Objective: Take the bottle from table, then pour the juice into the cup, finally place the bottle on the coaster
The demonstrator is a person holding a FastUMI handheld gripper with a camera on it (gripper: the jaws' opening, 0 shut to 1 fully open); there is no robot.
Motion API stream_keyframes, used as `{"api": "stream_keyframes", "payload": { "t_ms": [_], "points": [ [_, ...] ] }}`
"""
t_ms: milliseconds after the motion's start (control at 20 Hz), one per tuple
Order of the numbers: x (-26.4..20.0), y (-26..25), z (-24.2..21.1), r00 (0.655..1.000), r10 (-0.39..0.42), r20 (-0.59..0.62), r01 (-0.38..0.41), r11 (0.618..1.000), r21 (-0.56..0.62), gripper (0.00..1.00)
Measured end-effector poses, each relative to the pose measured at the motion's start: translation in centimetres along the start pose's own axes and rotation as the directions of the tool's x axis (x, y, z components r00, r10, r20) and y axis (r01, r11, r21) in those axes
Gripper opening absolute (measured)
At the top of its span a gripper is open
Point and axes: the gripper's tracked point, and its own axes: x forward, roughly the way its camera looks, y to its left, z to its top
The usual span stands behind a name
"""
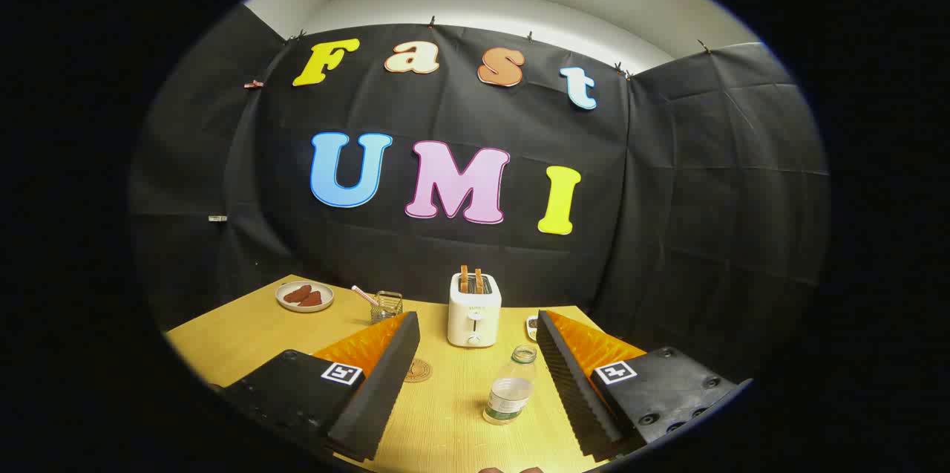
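With jaws wide, bottle [510,388] stands btwn fingers [378,376], prob. untouched.

Clear plastic bottle [510,387], wood-grain table [245,339], glossy white toaster [474,317]

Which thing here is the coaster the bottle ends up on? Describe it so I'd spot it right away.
Start at the white toaster on the wooden table. Nearer than it, beside one finger of the open gripper, a small flat round brown disc lies: the coaster. Unlike the upright clear bottle between the fingers, it lies flush and nothing stands on it.
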Motion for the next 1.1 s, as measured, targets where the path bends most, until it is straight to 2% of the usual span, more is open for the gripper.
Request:
{"api": "stream_keyframes", "payload": {
  "t_ms": [350, 1100],
  "points": [
    [0.4, 0.6, -0.5, 1.0, 0.007, -0.02, -0.007, 1.0, 0.01, 0.97],
    [1.6, -1.2, -1.5, 0.999, -0.011, -0.04, 0.011, 1.0, 0.015, 0.97]
  ]
}}
